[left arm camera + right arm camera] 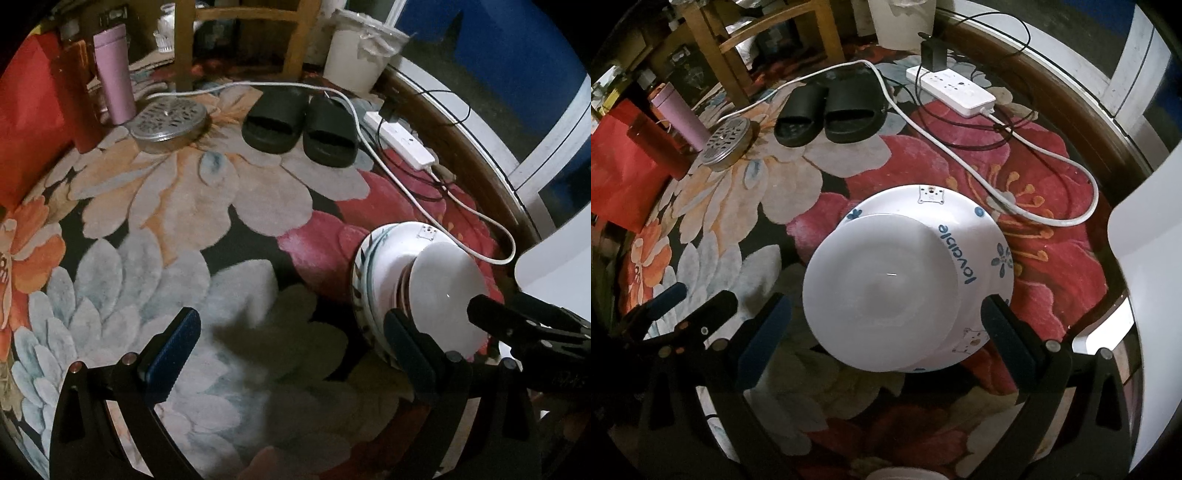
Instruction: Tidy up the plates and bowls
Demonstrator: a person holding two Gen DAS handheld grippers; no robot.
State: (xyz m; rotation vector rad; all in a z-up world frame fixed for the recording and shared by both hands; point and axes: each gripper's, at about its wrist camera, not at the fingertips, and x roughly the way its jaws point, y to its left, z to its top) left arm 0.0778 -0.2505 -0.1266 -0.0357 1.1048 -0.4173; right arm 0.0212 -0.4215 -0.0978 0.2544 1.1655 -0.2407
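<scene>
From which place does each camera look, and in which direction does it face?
Left wrist: sits on the left gripper, faces forward and down over the flowered rug; its open jaws show, with the right gripper at the right edge.
Right wrist: sits on the right gripper, looks down on the stack of plates and bowls; its open jaws and the left gripper show.
Both views share the stack, black slippers and white power strip.

Bare floral-patterned carpet (pixel 192 229) lies open left of the stacked white ceramic plates and bowls (pixel 905 280); black rubber slippers (pixel 299 125), a round perforated metal lid (pixel 168 123) and a white power strip (pixel 951 88) crowd the far side.
</scene>
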